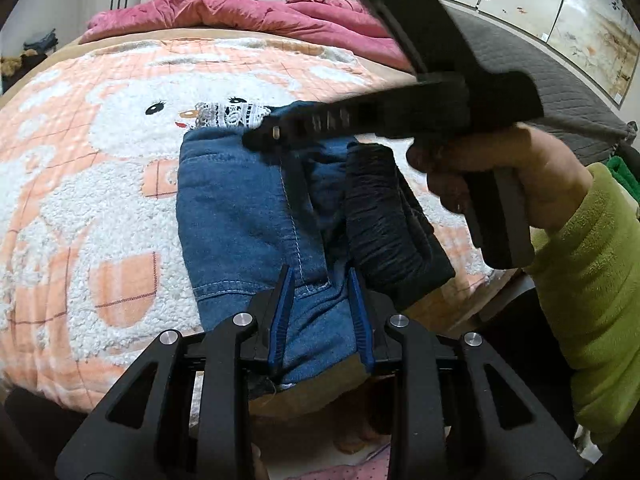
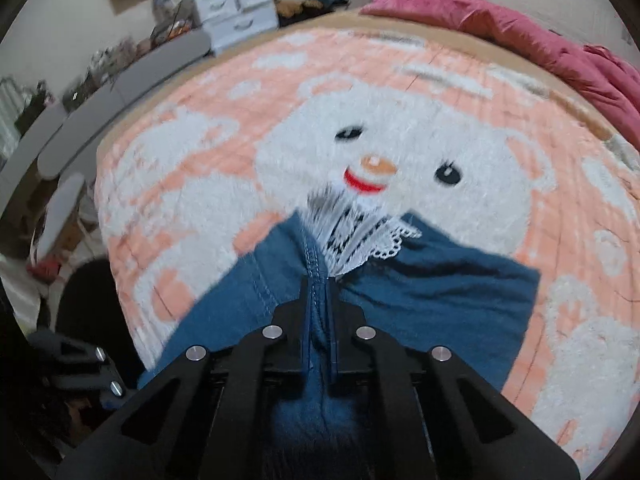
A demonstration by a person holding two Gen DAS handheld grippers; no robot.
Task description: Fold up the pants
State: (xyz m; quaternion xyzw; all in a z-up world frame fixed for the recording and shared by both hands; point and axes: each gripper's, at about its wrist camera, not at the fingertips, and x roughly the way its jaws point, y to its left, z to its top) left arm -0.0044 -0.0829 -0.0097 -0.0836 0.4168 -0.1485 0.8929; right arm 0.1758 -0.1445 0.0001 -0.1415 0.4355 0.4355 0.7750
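From my left gripper (image 1: 322, 312) I see its jaws apart, straddling the near edge of the pants (image 1: 256, 216) without pinching them. The pants lie folded on the bed (image 1: 80, 200), near its front edge, with a dark lining (image 1: 384, 216) showing on the right side. Only this view shows my right hand (image 1: 500, 176) holding the right gripper over the far end of the pants. From the right gripper (image 2: 320, 312) I see what the left view blurs: its jaws are clamped on a seamed fold of denim, with white lace (image 2: 372, 236) just beyond. Farther back lies a pink quilt (image 2: 520, 32).
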